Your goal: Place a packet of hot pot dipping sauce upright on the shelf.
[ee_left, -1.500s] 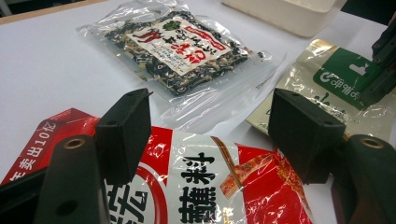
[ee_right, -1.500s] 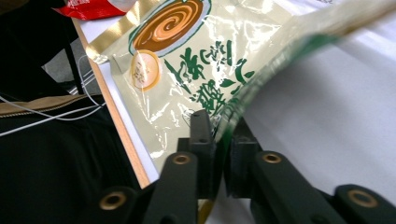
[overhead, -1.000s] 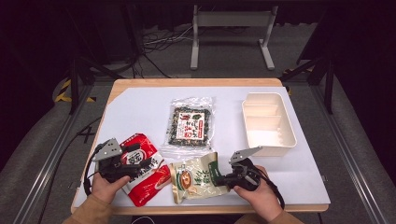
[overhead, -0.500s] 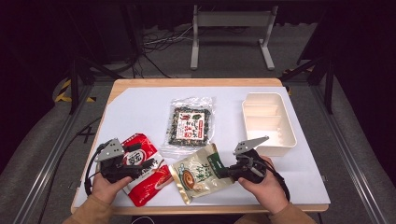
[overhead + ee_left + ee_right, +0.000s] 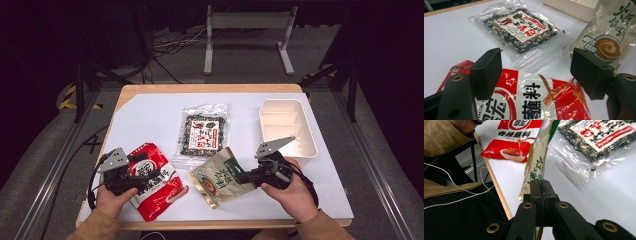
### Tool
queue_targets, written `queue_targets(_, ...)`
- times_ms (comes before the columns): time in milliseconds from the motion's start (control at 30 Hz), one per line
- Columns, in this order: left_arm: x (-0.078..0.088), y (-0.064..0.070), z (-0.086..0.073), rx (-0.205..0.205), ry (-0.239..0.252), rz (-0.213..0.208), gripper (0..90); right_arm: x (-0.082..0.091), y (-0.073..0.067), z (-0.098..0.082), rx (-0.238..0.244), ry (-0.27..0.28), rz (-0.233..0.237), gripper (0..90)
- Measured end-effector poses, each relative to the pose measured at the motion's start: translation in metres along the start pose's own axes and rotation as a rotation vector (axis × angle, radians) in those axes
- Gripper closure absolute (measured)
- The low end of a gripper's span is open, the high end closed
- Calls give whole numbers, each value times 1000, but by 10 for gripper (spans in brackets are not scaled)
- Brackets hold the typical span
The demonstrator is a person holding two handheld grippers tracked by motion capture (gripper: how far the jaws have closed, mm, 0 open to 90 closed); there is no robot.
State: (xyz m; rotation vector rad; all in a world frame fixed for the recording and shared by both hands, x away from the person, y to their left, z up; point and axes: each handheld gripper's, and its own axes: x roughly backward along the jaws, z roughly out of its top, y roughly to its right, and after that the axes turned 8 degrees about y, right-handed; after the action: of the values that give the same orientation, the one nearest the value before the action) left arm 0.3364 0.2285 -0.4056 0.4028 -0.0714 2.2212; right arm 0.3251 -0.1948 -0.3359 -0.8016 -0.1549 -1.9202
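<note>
Green sauce packet pinched by its edge

My right claw (image 5: 246, 176) grips the green packet (image 5: 221, 177) above the table (image 5: 150, 115), near the white tray (image 5: 286, 127); I keep it level. Left claw (image 5: 131, 176) gapes wide over the red packet (image 5: 155, 182).

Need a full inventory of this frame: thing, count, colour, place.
green-and-tan sauce packet: 1, green and tan, near edge of table, one end pinched and tilted up by the right claw
red sauce packet: 1, red and white, flat at near left, under the left claw
seaweed packet: 1, clear with dark contents and red-white label, flat at table centre
bin: 1, cream, far right of table, divided inside
table: 1, white top with wooden edge
stand: 1, grey metal, on floor beyond table
left claw: 1, black, open
right claw: 1, black, shut on packet
</note>
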Motion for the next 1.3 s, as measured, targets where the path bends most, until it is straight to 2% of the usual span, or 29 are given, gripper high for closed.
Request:
queue_targets(100, 1, 0, 0, 14, 2, 2, 262, 3, -1, 3, 13, -2, -12, 898)
queue_targets(267, 1, -1, -1, 8, 1, 6, 263, 8, 0, 8, 32, -16, -27, 897)
queue_targets(567, 2, -1, -1, 17, 3, 6, 264, 18, 3, 15, 40, -46, -41, 898)
queue_targets(733, 3, -2, -1, 16, 6, 7, 264, 24, 5, 19, 54, -77, -45, 898)
queue_targets(1133, 2, -2, -2, 19, 2, 8, 264, 41, 12, 31, 121, -159, -98, 898)
queue_targets(1167, 2, -2, -2, 19, -1, 9, 263, 45, 14, 34, 134, -178, -106, 898)
queue_targets(1300, 1, -4, -3, 22, -5, 14, 264, 50, 16, 38, 146, -206, -115, 898)
